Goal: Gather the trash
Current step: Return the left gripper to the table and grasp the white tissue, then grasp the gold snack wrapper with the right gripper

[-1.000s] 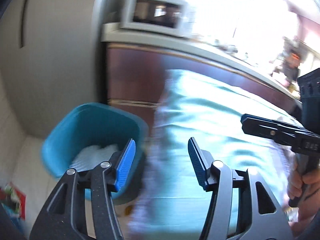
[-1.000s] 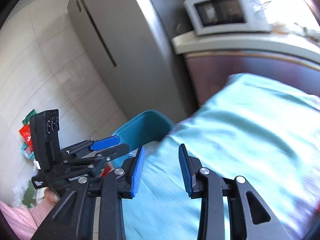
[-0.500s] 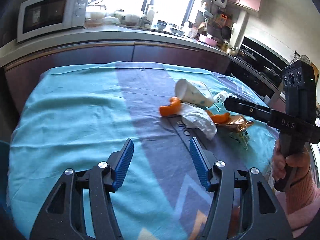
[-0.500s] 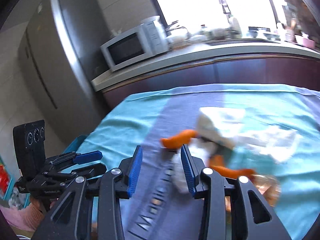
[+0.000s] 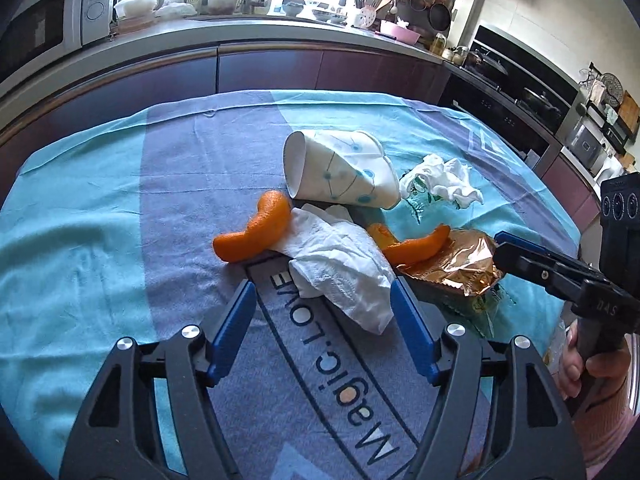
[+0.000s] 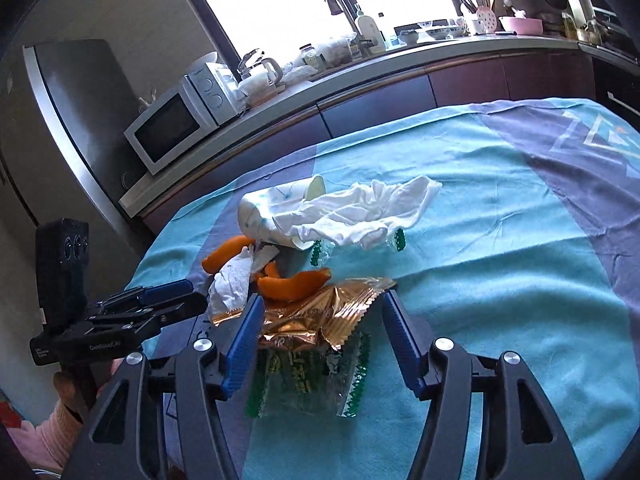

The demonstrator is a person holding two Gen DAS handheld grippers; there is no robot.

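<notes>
A trash pile lies on the teal and purple tablecloth (image 5: 100,240). It holds a tipped paper cup (image 5: 340,168), two orange peels (image 5: 256,232) (image 5: 416,246), a white tissue (image 5: 344,268), a gold wrapper (image 5: 456,268) and a crumpled white paper (image 5: 444,180). My left gripper (image 5: 322,300) hovers with jaws opening, the tissue's near end between its tips, untouched. My right gripper (image 6: 323,308) also has jaws opening, straddling the gold wrapper (image 6: 320,316) without pressing it. A clear green-printed wrapper (image 6: 308,376) lies under it. Each gripper shows in the other's view: right (image 5: 504,248), left (image 6: 176,296).
A kitchen counter (image 5: 280,36) with a microwave (image 6: 172,132), bottles and dishes runs behind the table. A steel fridge (image 6: 68,92) stands at the left in the right wrist view. An oven and stove (image 5: 516,80) sit at the far right.
Both views have swung from the blue bin beside the table onto the trash pile and closed in on it. Both pairs of jaws stand wider than before.
</notes>
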